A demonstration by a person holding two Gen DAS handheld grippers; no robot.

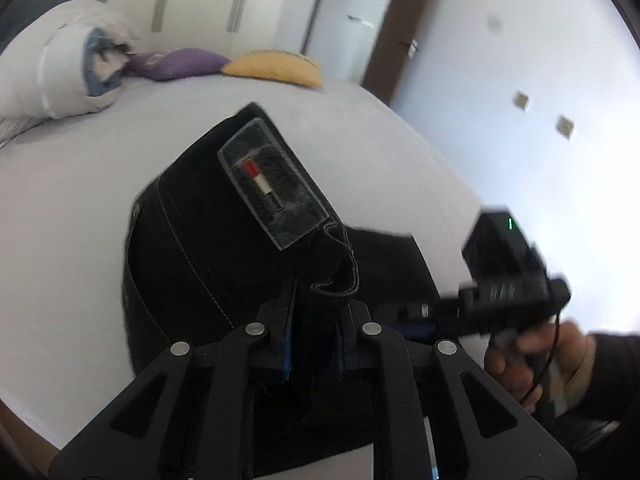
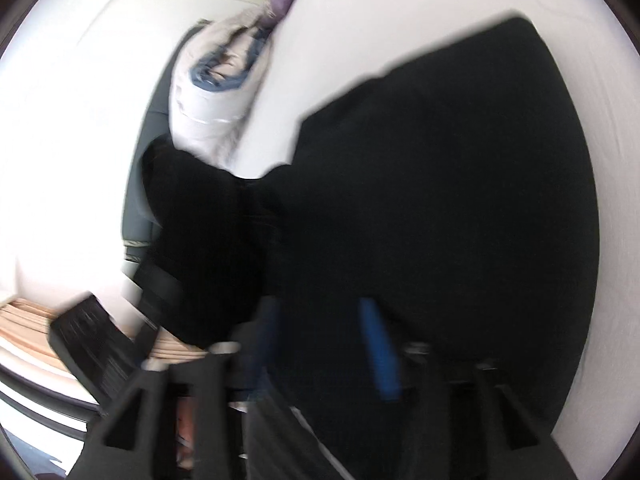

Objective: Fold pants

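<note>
Gripping black pants, left claw clamped on waistband; right claw blurred, looks clamped on cloth too; uneven pull risks slipping, skewing fold on bed ahead

both wrist views close over the bed, sharing the black pants, rolled duvet

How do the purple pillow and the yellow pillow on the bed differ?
The purple pillow lies closer to the rolled white duvet and touches it; the yellow pillow lies on the door's side. The purple one looks plumper and bears a pale marking; the yellow one looks flatter and plain. Both rest on the bed, touching each other.
</note>
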